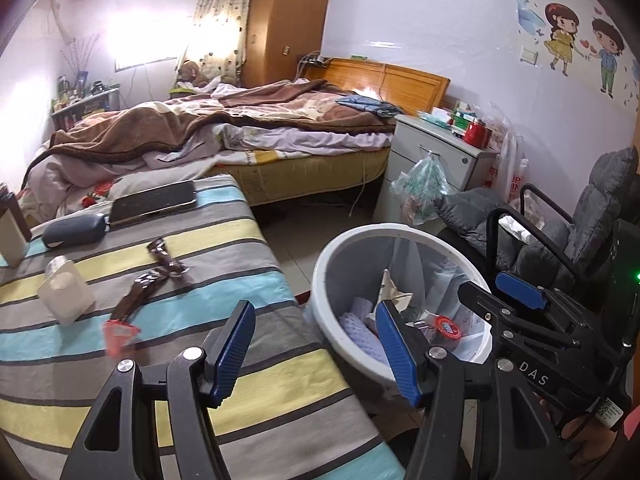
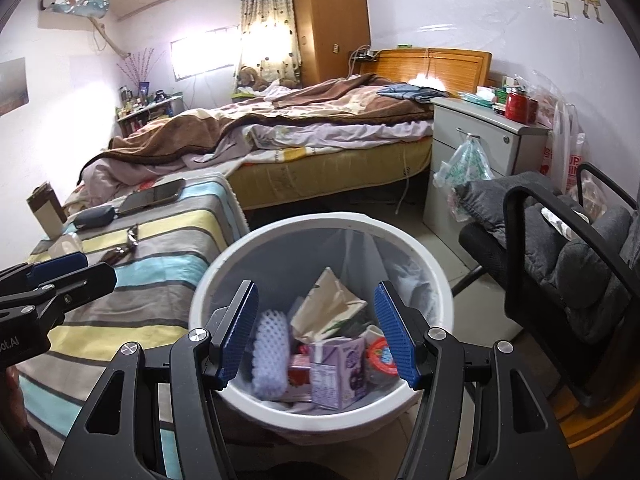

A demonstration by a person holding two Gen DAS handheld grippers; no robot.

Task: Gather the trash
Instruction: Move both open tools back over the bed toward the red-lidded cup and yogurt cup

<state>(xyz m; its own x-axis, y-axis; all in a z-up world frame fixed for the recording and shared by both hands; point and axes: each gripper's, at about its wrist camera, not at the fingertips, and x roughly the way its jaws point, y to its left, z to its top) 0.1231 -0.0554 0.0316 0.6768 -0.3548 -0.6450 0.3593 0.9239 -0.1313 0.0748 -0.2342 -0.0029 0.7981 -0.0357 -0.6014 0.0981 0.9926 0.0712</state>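
Note:
A white trash bin (image 2: 404, 240) stands on the floor beside the striped table (image 1: 248, 380); it holds a purple carton (image 2: 340, 372), a white foam net (image 2: 272, 356) and other litter. It also shows in the left wrist view (image 1: 320, 280). My right gripper (image 2: 316, 334) hangs open and empty over the bin. My left gripper (image 1: 316, 354) is open and empty at the table's right edge. On the table lie brown wrappers (image 1: 160, 268), a red wrapper (image 1: 118, 334) and a clear plastic cup (image 1: 64, 290). The right gripper also shows in the left wrist view (image 1: 520, 296).
A phone (image 1: 154, 202), a dark case (image 1: 74, 230) and a small box (image 1: 12, 236) lie at the table's far end. A grey padded chair (image 2: 568, 264) stands right of the bin. A bed (image 2: 320, 128) and a white drawer cabinet (image 2: 480, 148) are behind.

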